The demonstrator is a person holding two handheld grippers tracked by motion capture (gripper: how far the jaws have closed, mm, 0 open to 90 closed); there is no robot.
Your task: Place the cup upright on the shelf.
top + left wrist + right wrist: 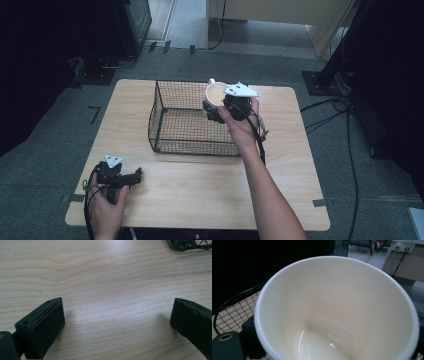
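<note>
A cream-white mug (216, 93) hangs over the right end of a black wire basket (170, 131), with my right gripper (220, 107) shut on it. In the right gripper view the mug's empty, glossy inside (332, 315) faces the camera, and the basket mesh (234, 312) lies below at the left. My left gripper (135, 175) rests low over the table's near left corner, open. In the left gripper view its two black fingers (42, 327) stand far apart above bare wood, with nothing between them.
The light wooden table (200, 185) stands on grey carpet. Cables (330, 107) trail on the floor to the right, and dark stands sit at both back corners. A corner of the basket (187, 243) shows at the top right of the left gripper view.
</note>
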